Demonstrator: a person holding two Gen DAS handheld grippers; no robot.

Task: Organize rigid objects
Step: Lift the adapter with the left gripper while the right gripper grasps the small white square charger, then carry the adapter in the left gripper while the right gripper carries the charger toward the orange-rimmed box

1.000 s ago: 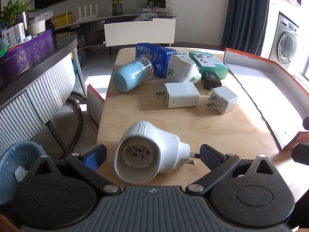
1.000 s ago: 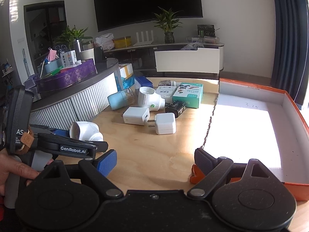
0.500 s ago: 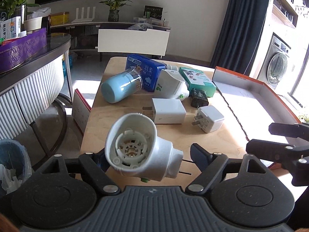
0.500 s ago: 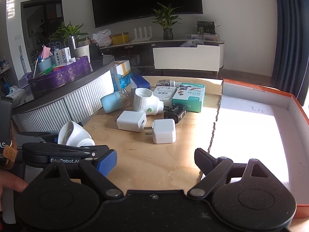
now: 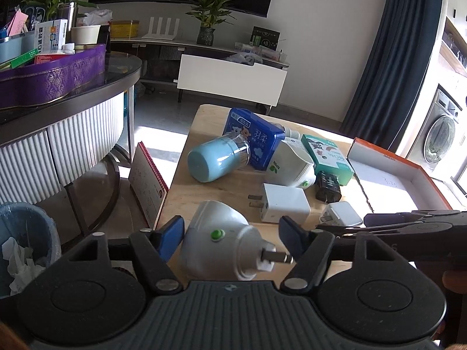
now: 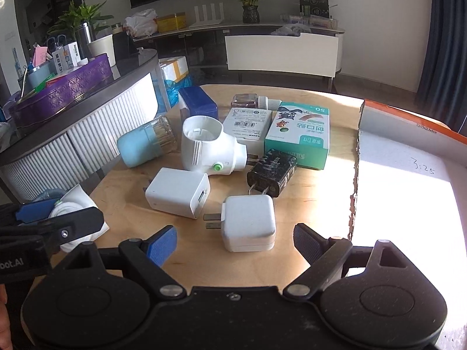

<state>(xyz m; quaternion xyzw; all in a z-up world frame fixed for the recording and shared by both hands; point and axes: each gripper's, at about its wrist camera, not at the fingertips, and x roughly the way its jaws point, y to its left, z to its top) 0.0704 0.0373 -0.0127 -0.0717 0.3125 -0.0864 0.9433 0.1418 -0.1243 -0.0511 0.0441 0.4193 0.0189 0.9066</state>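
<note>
The left tool (image 5: 232, 234) is grasping a white plug-in vaporizer (image 5: 217, 240), its blue pad against the rounded body and its dark pad near the metal prongs, the piece held clear of the desk (image 5: 186, 186) above its near left edge. The right tool (image 6: 235, 242) is released, its jaws spread wide and hovering just short of a small white charger (image 6: 248, 223) that lies on the desk with its prongs pointing left. The step in hand looks like carrying the vaporizer to the open orange-rimmed box (image 6: 408, 192) along the right edge of the desk. Done well, the grip should stay firm, since the rounded plastic shell could probably slip or twist between flat pads. The carry should pass above the larger white adapter (image 5: 284, 202), the black charger (image 6: 271, 173) and the right tool, which lies across the path. Lower the piece onto the box floor, toward a far corner, before letting go, leaving room for the other chargers. The right tool could meanwhile close squarely on the small charger's flat sides.
</note>
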